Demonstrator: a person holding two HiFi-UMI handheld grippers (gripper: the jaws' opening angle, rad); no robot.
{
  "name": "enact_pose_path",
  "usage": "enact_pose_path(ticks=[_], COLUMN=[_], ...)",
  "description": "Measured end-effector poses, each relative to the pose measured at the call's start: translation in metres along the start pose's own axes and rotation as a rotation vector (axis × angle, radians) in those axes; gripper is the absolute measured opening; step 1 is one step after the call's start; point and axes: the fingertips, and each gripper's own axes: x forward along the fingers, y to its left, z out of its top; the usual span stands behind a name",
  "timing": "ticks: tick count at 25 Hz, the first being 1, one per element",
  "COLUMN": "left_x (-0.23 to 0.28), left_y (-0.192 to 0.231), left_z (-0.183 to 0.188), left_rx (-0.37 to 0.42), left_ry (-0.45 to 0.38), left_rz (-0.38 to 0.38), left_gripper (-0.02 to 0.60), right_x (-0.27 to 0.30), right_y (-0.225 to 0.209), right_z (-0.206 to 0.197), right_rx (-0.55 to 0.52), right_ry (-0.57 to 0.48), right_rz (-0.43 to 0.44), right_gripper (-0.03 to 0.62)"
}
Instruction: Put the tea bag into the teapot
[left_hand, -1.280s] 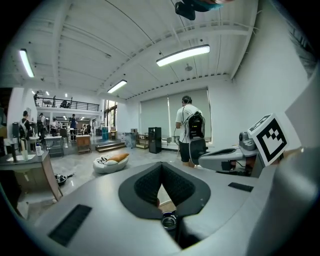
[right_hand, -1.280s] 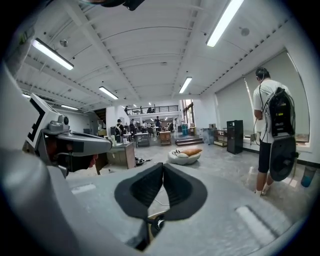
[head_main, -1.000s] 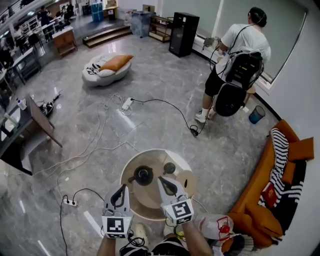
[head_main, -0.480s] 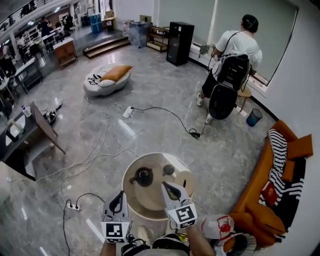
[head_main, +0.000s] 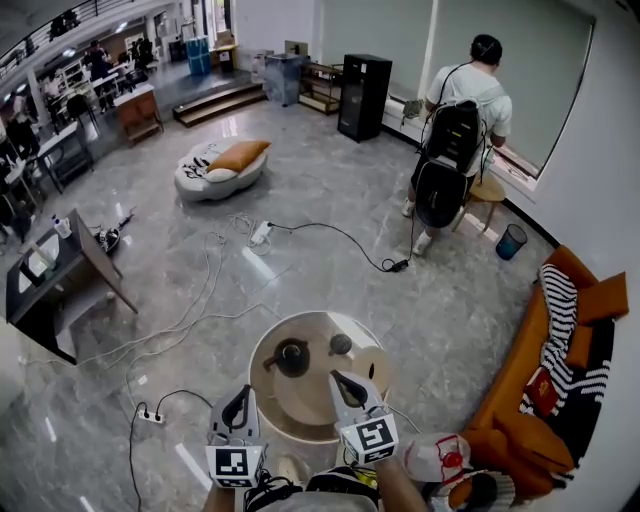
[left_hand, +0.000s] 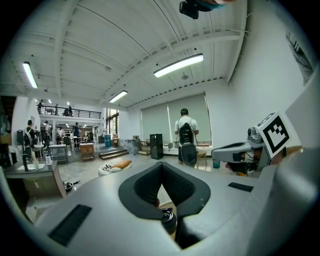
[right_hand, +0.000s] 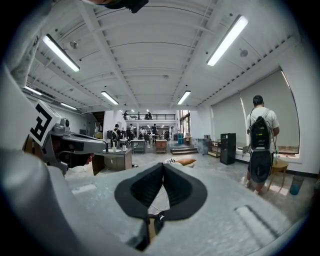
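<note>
Head view | left gripper (head_main: 241, 392) and right gripper (head_main: 337, 378) both pressed together, empty, near side of teapot (head_main: 291, 357) | tea bag not spotted; we should find it first, then part jaws.

The desk (head_main: 300, 402) is showing pale beige. The teapot (head_main: 291, 357) is showing black. The floor (head_main: 310, 195) is displaying grey marble veining. The sofa (head_main: 522, 398) is showing orange; its throw (head_main: 560, 300) is showing black-and-white stripes.
</note>
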Motion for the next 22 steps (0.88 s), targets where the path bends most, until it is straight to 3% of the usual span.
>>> enact_pose_path(ticks=[22], left_x=[-0.0057], left_y=[-0.0091], left_z=[-0.0001], left_rx=[0.005], left_ry=[0.009], left_rz=[0.002], left_gripper=[0.015], right_x=[-0.0094], right_y=[-0.0002], right_z=[0.0018], right_rx=[-0.018], right_ry=[-0.014], right_rz=[0.003], right_gripper=[0.0])
